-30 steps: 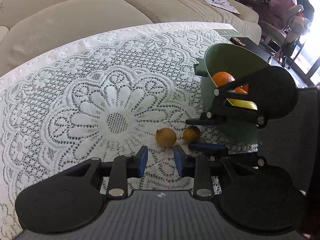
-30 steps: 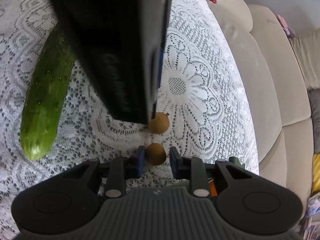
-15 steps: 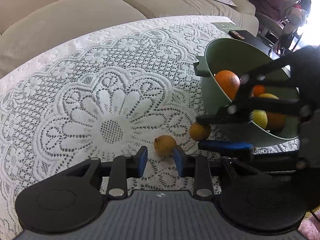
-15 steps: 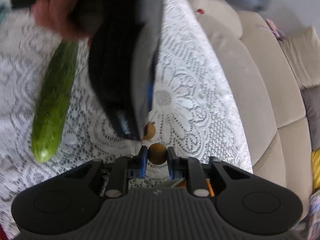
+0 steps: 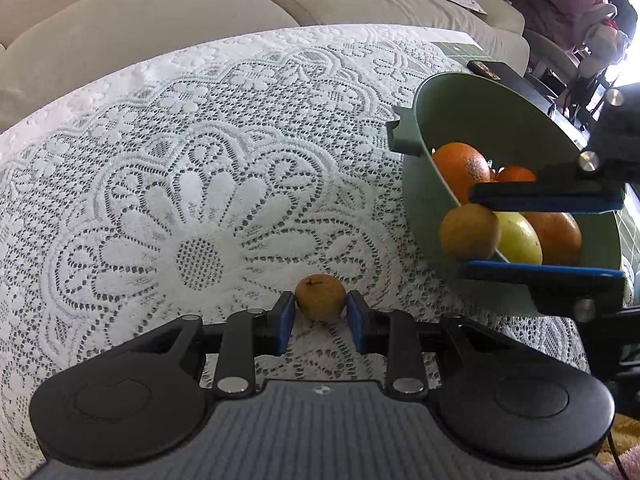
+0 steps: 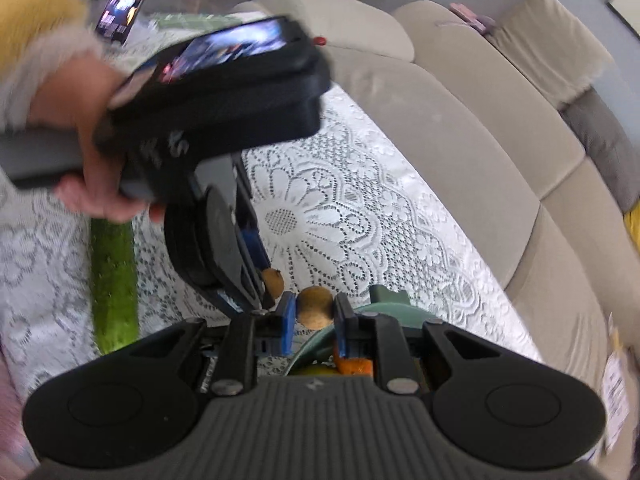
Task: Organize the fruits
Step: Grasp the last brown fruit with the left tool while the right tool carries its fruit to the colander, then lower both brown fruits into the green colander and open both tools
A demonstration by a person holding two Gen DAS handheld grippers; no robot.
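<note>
The left gripper (image 5: 320,318) sits low in the centre of its own view, blue pads either side of a small brown fruit (image 5: 320,297) that rests on the lace cloth (image 5: 200,216). Its jaws are closing; the pads look to be at the fruit's sides, though whether they press it yet is hard to tell. The fruit's underside is hidden behind the fingers.

At the right of that frame the right gripper (image 5: 476,236) pinches a second fruit (image 5: 469,232) firmly between its pads, held in front of the near rim of the green bowl (image 5: 472,108). The gripper's body is cut off by the frame edge. Inside the bowl lie oranges (image 5: 460,166) and a yellow-green fruit (image 5: 520,238), partly masked by the gripper's fingers.

In the right wrist view the held fruit shows at lower centre, the bowl mostly hidden beneath the gripper. The left gripper and the hand (image 6: 76,140) holding it fill the upper left, blurred. A cucumber (image 6: 114,280) lies on the desk at left, its top covered by that hand. A beige sofa (image 6: 460,120) curves behind.
</note>
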